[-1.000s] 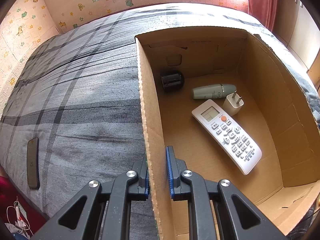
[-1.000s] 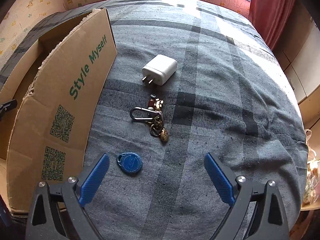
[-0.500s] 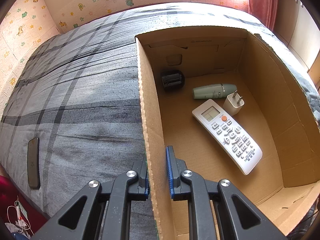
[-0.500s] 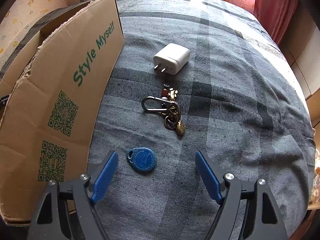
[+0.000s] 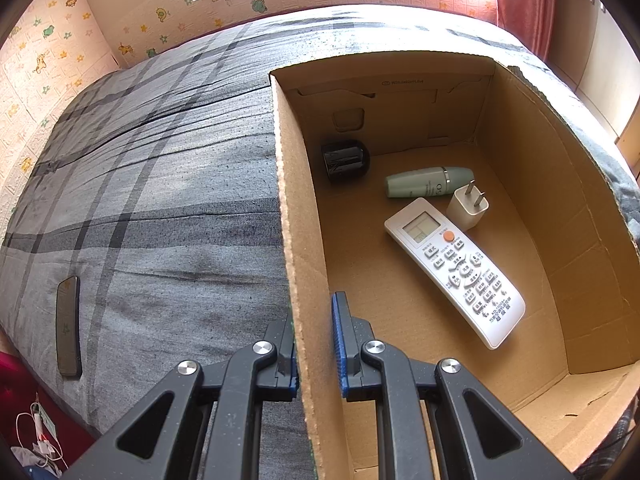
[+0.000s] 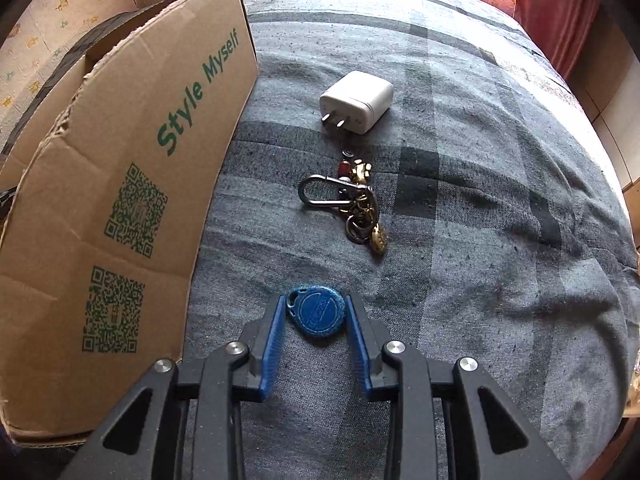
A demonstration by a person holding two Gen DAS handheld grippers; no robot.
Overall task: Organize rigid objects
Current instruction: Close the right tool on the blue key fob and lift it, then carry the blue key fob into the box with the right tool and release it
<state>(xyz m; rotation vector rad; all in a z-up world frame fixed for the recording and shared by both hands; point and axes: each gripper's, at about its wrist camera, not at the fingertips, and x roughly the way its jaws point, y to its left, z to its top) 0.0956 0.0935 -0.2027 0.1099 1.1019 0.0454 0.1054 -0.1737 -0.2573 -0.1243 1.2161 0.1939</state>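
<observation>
On a bed spread with a grey plaid cover (image 6: 460,240), my right gripper (image 6: 316,316) is closing on a blue key fob (image 6: 317,311), its blue pads touching the fob's two sides while the fob lies flat on the cloth. Just past it sits a bunch of keys (image 6: 352,204) on a carabiner, and beyond that a white charger (image 6: 358,101), prongs toward me. My left gripper (image 5: 314,320) is clamped tight on the near side wall of the cardboard box (image 5: 296,216) (one pad outside, one inside). In the box lie a white remote control (image 5: 454,268), a small white plug (image 5: 467,208) touching its upper end, a pale green bottle (image 5: 428,182) on its side and a black round object (image 5: 345,160) in the far corner. A dark phone (image 5: 67,326) rests on the cover, well apart from the box.
</observation>
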